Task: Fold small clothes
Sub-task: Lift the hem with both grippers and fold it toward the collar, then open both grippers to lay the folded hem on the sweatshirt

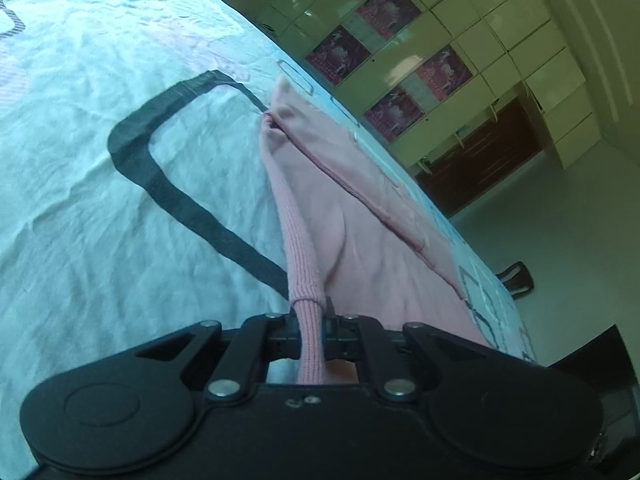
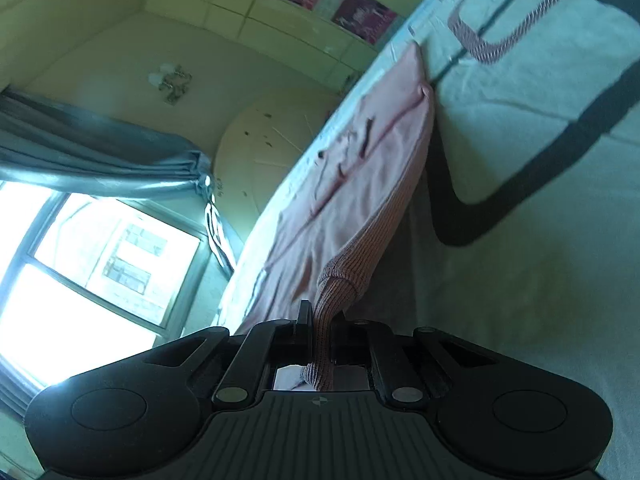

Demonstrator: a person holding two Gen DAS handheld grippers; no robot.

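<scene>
Pink garment's (image 1: 360,208) ribbed hem between both grippers' closed fingers (image 1: 329,308).

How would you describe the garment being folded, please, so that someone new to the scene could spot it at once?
Start from the pale bedsheet printed with thick black lines. Along its edge nearest the cabinets lies a pink garment, its ribbed knit band pinched in both the left claw and the right claw. It is the only pink clothing on the sheet.

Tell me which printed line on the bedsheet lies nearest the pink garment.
The black line on the bedsheet: it runs up to the pink garment; the striped pink line stays apart.
</scene>
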